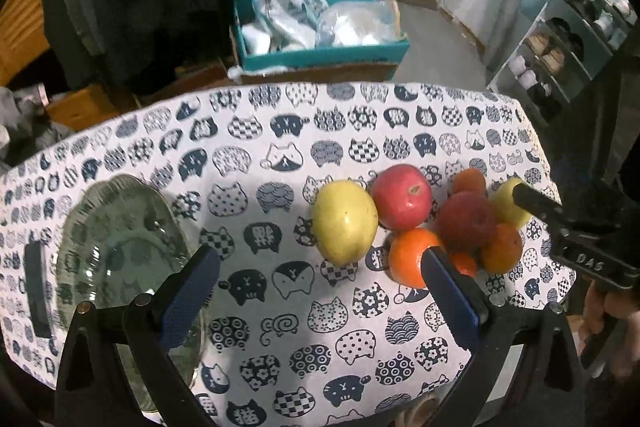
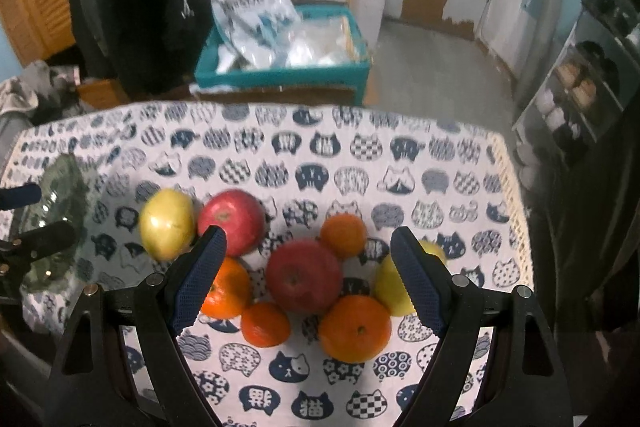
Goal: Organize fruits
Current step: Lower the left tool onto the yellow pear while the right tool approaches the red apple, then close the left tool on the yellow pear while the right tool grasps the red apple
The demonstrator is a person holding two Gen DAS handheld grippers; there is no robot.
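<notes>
Far left on the cat-print cloth (image 1: 280, 147): a clear glass plate (image 1: 120, 227) with a ribbed, scalloped rim, holding nothing. Poised over its near edge and the bare cloth beside it, the left gripper (image 1: 320, 291), angled down at the table, blue textured pads (image 1: 188, 303) spread wide, nothing between them and nothing touched.

Right of centre, the fruit cluster, tightly packed. Leftmost, a smooth yellow apple (image 2: 167, 223) touching a glossy red apple (image 2: 232, 221). Just in front of those, an orange (image 2: 226, 291) partly hidden by the right gripper's left finger. Then a small orange (image 2: 265, 323), a second red apple (image 2: 304, 277) at the middle of the heap, another small orange (image 2: 344, 235) behind it, a larger dimpled orange (image 2: 355, 327) nearest the camera, and a second yellow apple (image 2: 390, 287) at the right end, half behind the other finger.

Hovering above that heap, the right gripper (image 2: 308, 283), tilted forward and down, jaws wide apart, straddling the red apple and the oranges without gripping any. Seen from the left wrist camera, its black body at the right edge, with a hand (image 1: 612, 323) below.

Beyond the table, a teal crate (image 2: 280, 75) full of white plastic bags.
</notes>
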